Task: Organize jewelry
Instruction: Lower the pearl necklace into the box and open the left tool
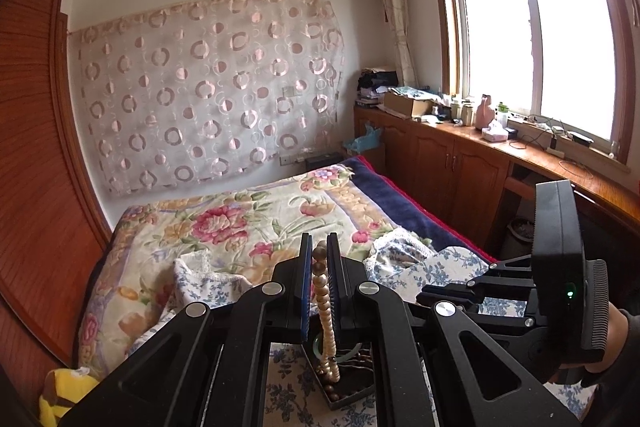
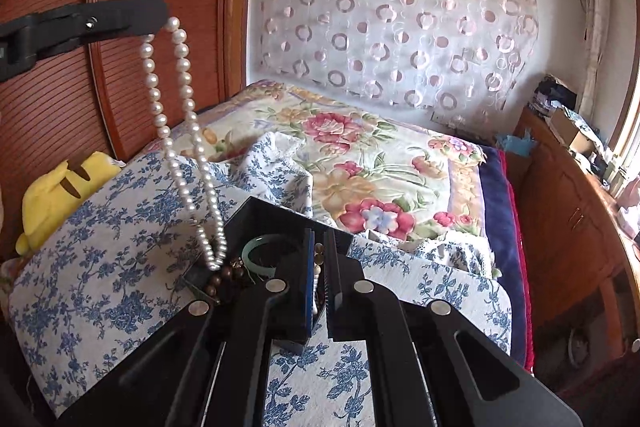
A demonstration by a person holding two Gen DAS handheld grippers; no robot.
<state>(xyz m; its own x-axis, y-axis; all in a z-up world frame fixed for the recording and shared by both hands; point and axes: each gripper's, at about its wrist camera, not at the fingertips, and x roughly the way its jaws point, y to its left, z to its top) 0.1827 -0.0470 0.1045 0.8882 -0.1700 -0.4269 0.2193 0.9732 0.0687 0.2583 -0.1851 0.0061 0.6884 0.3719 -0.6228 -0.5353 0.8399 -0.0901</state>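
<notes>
L gripper [image 1: 319, 247] is clamped on a long white pearl necklace [image 2: 182, 131], pinched near the top of the loop. The strand hangs as a doubled loop, long axis close to vertical, leaning a bit toward the box in the right wrist view. Its bottom end dangles at the rim of the black open jewelry box [image 2: 256, 211], apart from the bed cover except maybe at the lowest pearls; can't tell if they touch.

R gripper [image 2: 319, 247] points down into the box, jaws nearly together, w/ a few round brown beads [image 2: 319, 254] showing in the narrow gap; whether the pads press on them, can't tell.

In the box: pale green jade bangle [image 2: 260, 255] lying flat, dark brown wooden bead string [image 2: 224, 275] heaped beside it.

Box sits on a white cloth w/ blue floral print [image 2: 100, 251] spread over the bed, near a yellow plush toy [image 2: 60, 187].
</notes>
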